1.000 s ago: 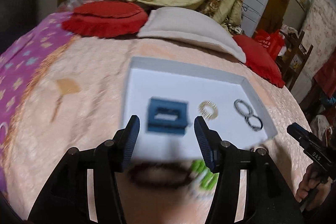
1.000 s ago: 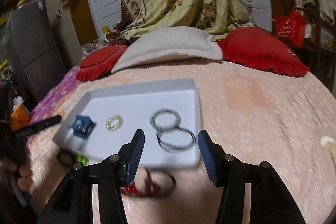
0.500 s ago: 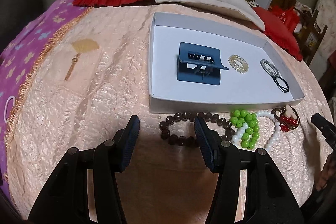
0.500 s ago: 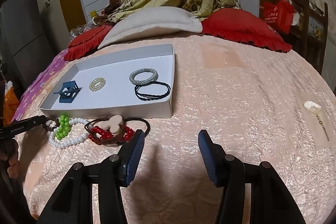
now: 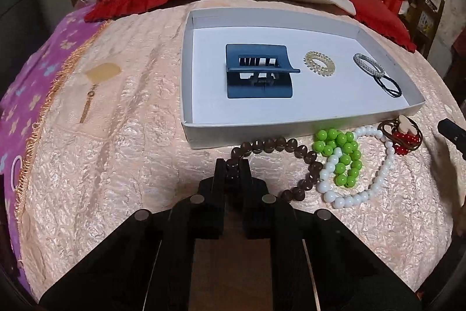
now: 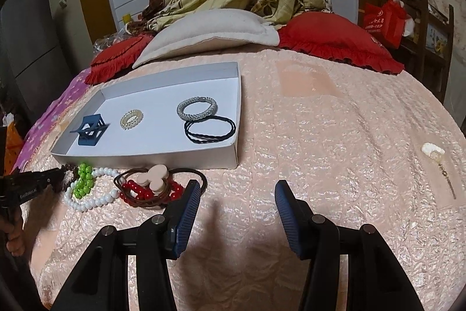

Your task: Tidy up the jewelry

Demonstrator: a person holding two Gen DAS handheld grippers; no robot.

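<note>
Left gripper (image 5: 233, 165) clamped on the near arc of the brown bracelet (image 5: 294, 149); beads visible between the closed jaws. Right gripper (image 6: 237, 200) open, empty, poised over bare bedspread (image 6: 335, 136) beside the red hair tie (image 6: 151, 188).

Handling, as judged: light, limp strand of hard round beads; likely to sag and swing once lifted, possibly to drag the neighbours. Smooth beads, so liable to roll out of a loose pinch. Best hold across a bead or two on the free near arc, clear of the tangle.

Appearance: glossy dark-brown beads of even size, strung in a loop.

Location: on the bed, just in front of the tray (image 5: 320, 126), far arc close against its front wall. Right-hand arc touching the green beads (image 5: 340, 153) and white bracelet (image 5: 364, 194).

Already in tray: blue clip (image 5: 259, 72), coil tie (image 5: 319, 63), silver bangle (image 5: 368, 64), black tie (image 5: 390, 86).
</note>
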